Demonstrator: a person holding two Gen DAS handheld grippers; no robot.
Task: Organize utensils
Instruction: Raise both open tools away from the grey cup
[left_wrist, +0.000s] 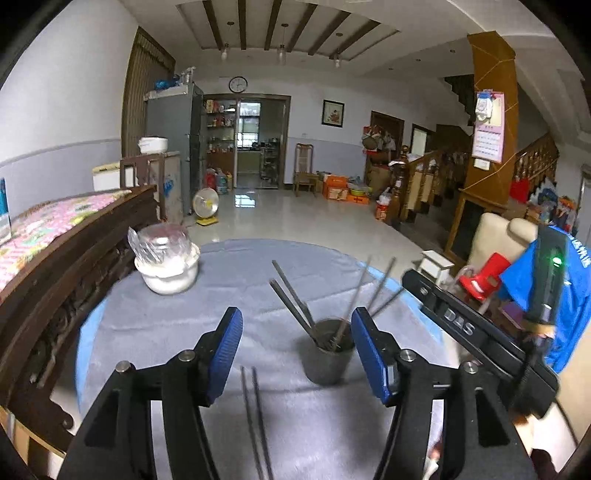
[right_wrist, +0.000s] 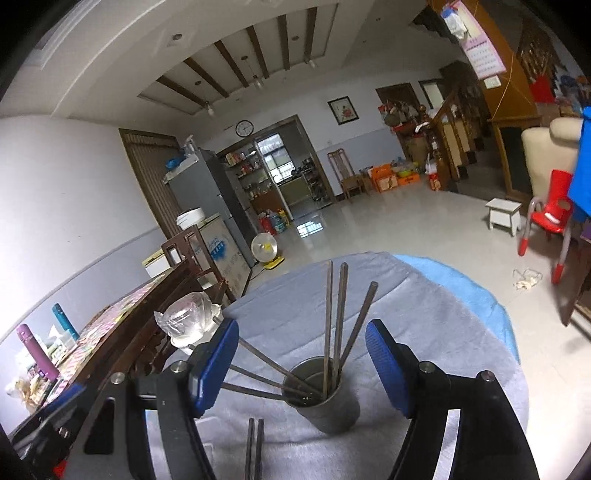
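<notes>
with six chopsticks already standing in the metal cup (right_wrist: 327, 408), we hold the left gripper (left_wrist: 297, 354) and right gripper (right_wrist: 302, 363) wide and empty, and next we judge the two chopsticks (right_wrist: 255, 448) lying just before the cup need grasping.

Both wrist views share cup (left_wrist: 328, 354)

The cup (right_wrist: 327, 406) looks like dull grey metal, and the chopsticks (right_wrist: 341, 314) in it are matt dark metal too. The surface (left_wrist: 229, 280) wears a soft, napped grey cloth. Each tool has ribbed blue pads (left_wrist: 231, 339) on matt black plastic, with shiny metal pins; the floor (right_wrist: 388, 221) is glossy tile.
</notes>
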